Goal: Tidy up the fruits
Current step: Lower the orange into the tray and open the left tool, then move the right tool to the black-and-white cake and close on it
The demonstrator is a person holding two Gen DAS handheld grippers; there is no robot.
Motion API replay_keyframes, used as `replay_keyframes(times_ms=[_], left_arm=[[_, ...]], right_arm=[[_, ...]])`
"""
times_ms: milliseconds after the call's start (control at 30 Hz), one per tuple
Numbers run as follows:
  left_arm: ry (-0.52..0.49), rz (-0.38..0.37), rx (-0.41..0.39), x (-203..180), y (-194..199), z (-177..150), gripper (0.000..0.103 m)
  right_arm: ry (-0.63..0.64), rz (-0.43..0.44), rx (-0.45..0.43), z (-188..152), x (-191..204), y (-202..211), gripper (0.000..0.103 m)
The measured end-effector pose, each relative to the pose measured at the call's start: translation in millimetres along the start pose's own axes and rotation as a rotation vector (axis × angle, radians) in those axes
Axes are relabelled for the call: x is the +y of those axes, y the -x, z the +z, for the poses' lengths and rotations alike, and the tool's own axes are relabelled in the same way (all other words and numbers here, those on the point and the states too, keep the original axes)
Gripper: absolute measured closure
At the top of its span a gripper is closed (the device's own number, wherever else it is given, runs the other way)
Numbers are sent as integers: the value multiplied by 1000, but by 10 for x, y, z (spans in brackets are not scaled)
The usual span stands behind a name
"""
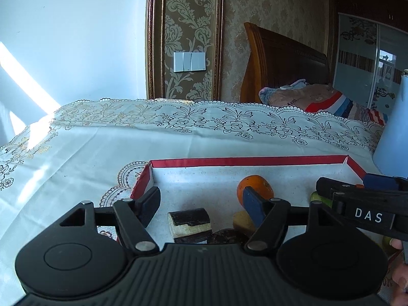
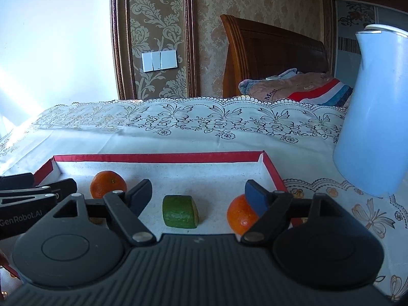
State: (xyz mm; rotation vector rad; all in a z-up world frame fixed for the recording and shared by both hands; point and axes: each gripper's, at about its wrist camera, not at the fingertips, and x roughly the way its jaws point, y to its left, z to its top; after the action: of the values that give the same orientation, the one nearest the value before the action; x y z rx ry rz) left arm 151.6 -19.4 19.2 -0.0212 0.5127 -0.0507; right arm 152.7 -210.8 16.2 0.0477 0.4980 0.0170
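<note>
A shallow white tray with a red rim [image 1: 255, 160] [image 2: 158, 158] lies on the lace tablecloth. My left gripper [image 1: 201, 201] is open over its near left part. A dark brown and cream chunk [image 1: 188, 225] lies between its fingers, untouched. An orange [image 1: 255, 188] sits behind the blue right pad, with a yellowish piece [image 1: 242, 223] beside it. My right gripper [image 2: 199, 195] is open too. A cut green fruit piece [image 2: 179, 211] lies on the tray floor between its fingers, free of both pads. One orange [image 2: 108, 183] sits to the left, another orange [image 2: 241, 214] behind the right finger.
A tall pale blue jug [image 2: 372, 127] stands on the cloth just right of the tray. The two grippers are side by side, the left gripper [image 2: 38, 191] showing at the right wrist view's left edge. Behind the table are a wooden headboard [image 2: 275, 56] and bedding.
</note>
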Motion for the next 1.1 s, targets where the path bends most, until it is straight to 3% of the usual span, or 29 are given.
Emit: replay_keyframes(times_ms=[233,367,633,867,1100], left_arm=[[-15,14,-10,-22,54,37,27],[-7,-33,-24,3,305,29,27],[-67,-82,-41,-25,804,-316,27],[-78,-117,-17,-24,912,-485,27],[-108,-65,-32,-56,881,-530,27]], right_arm=[[-10,10,0,9,-17,9,20],[-26,15,-7,24,-42,21,17],[-39,16,-6,14,-65,28,17],[-35,14,-3,1,-71,49,16],[-32,-3,3,-25,-78,106,14]])
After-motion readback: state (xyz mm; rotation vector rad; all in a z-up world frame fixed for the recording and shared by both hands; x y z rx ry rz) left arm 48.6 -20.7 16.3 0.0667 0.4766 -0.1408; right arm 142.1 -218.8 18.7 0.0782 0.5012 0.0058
